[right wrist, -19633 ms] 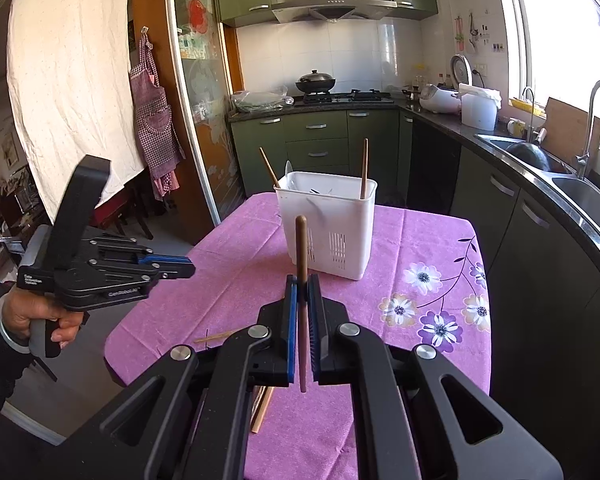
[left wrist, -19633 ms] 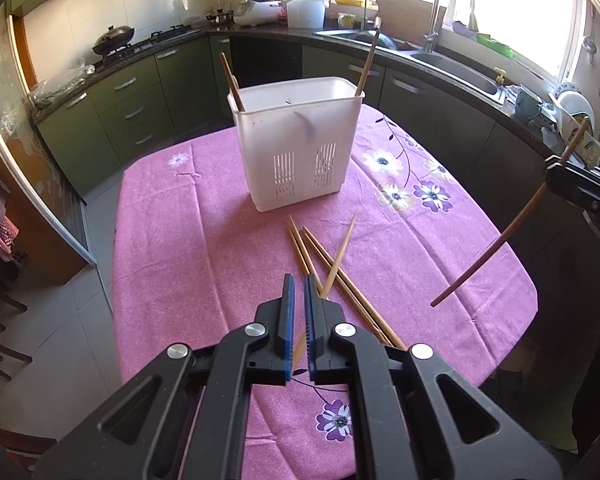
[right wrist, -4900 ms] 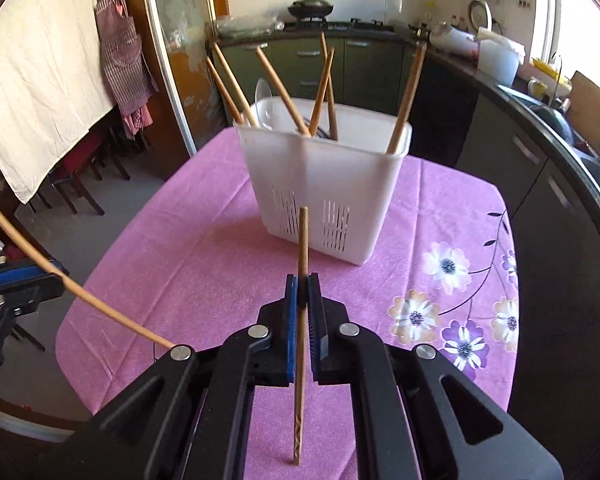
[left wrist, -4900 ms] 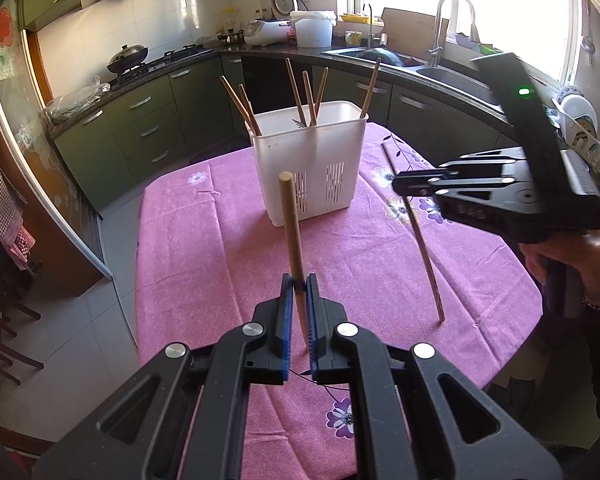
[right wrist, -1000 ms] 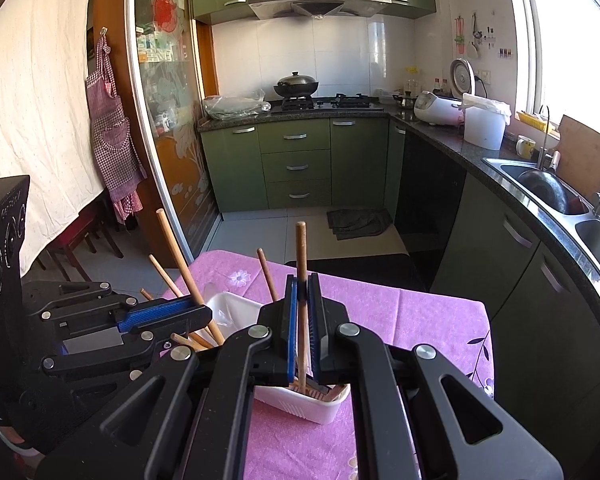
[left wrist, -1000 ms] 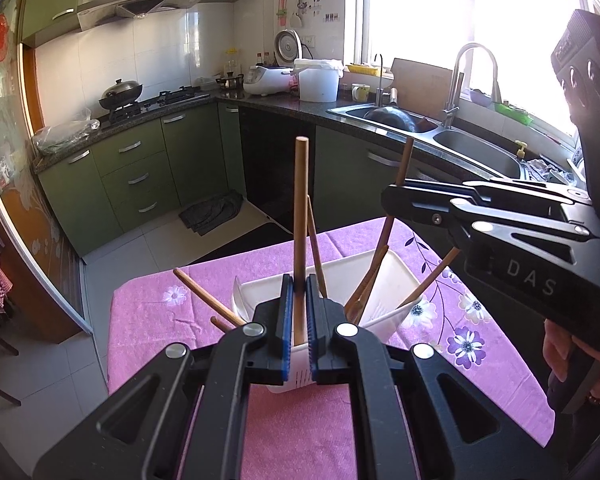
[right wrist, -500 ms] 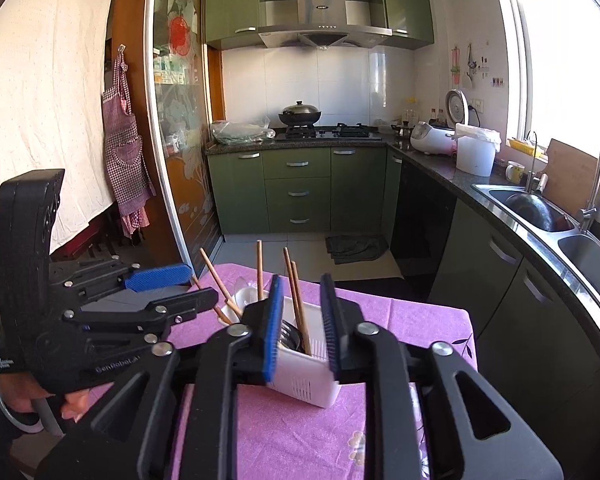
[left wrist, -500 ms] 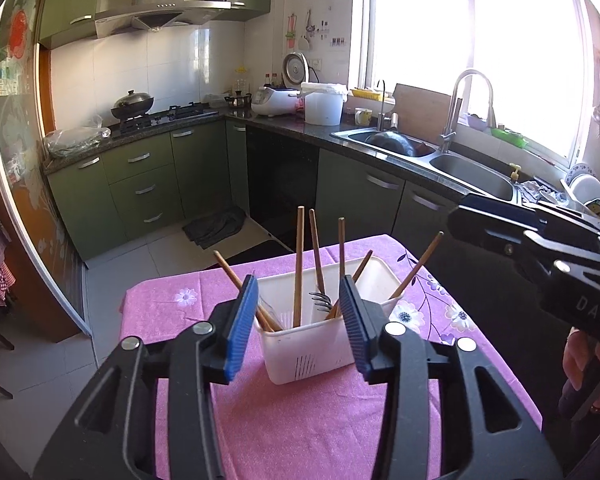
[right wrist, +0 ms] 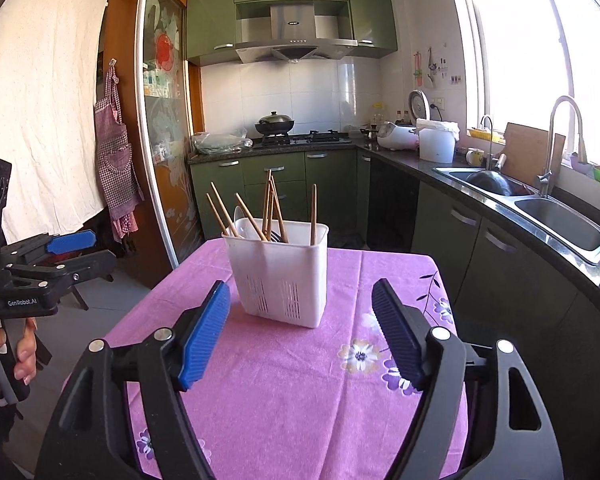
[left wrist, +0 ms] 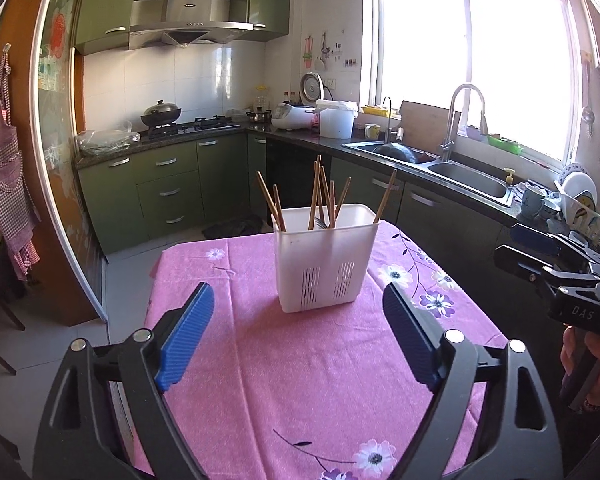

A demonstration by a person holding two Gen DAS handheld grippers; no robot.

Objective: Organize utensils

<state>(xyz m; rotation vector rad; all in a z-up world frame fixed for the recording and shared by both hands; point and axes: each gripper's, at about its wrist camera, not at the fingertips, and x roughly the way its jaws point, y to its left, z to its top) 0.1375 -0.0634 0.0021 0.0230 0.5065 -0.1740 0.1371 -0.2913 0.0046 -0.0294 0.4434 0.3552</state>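
A white slotted utensil holder (left wrist: 326,258) (right wrist: 278,274) stands upright on the pink flowered tablecloth (left wrist: 300,380) (right wrist: 300,392). Several wooden chopsticks (left wrist: 320,194) (right wrist: 268,208) stand in it, with a fork and a white spoon (right wrist: 239,216) among them. My left gripper (left wrist: 298,332) is wide open and empty, held back from the holder above the table's near part. My right gripper (right wrist: 300,330) is also wide open and empty, back from the holder. Each gripper shows at the edge of the other's view, the left gripper (right wrist: 66,248) and the right gripper (left wrist: 540,248).
Green kitchen cabinets and a dark counter run behind and to the right, with a sink (left wrist: 468,180), faucet, rice cooker (left wrist: 292,116) and wok (right wrist: 274,124). A glass sliding door (right wrist: 160,152) and chairs are on the left. The table's edges drop to tiled floor.
Both grippers let go of their chopsticks into the holder, opened wide and pulled back and up from it. The holder now looks smaller and farther off.
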